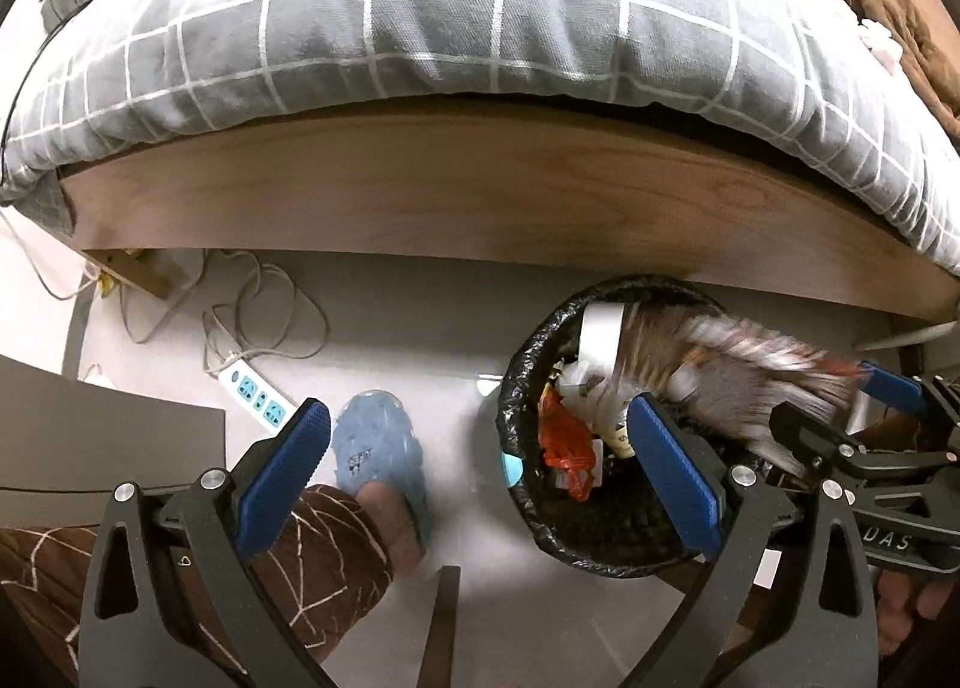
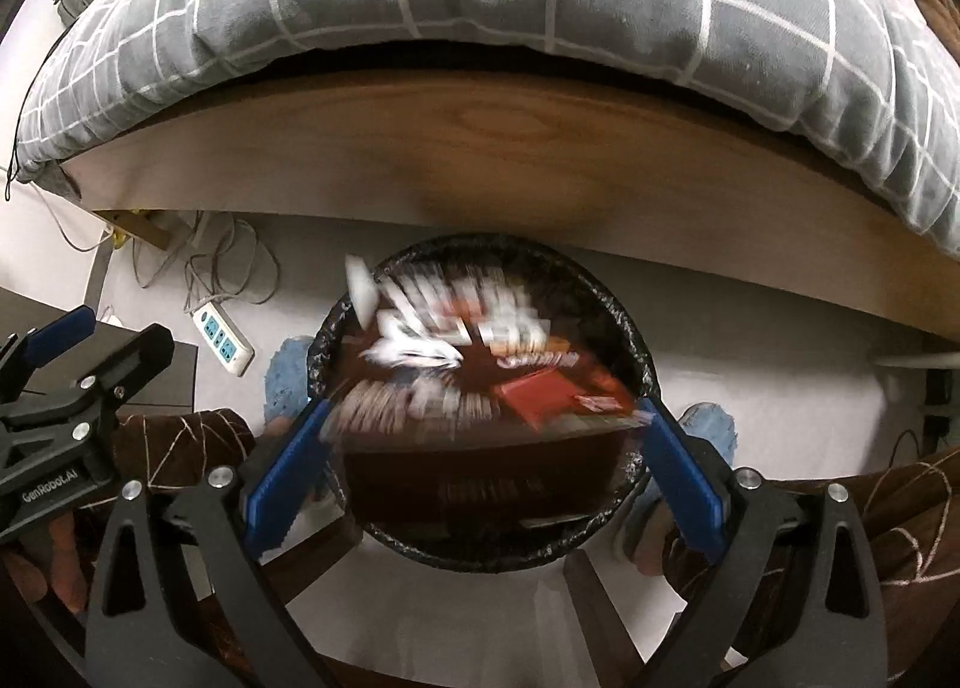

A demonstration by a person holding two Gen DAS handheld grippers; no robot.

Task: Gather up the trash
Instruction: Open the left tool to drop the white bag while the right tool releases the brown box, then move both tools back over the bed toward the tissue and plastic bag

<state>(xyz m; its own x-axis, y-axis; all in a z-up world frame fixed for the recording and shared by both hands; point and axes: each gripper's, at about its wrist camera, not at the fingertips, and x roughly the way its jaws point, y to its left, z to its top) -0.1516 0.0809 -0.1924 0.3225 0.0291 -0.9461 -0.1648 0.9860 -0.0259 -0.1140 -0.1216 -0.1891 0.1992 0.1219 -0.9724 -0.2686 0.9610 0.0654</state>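
Both grippers over the trash bin beside the bed

The right gripper (image 2: 480, 460) is spread wide above the black-lined trash bin (image 2: 624, 322), with a blurred brown and red wrapper (image 2: 480, 388) between its blue fingers (image 2: 282, 478); whether they touch it cannot be told. The left gripper (image 1: 480, 472) is also spread wide and empty, one finger over the bin's rim, the other near a blue slipper (image 1: 378, 448). The bin stands on the floor against the wooden bed frame (image 1: 480, 178).

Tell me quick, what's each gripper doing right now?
Left gripper: open, holding nothing.
Right gripper: open, blurred wrapper between its fingers over the trash bin; grip cannot be told.
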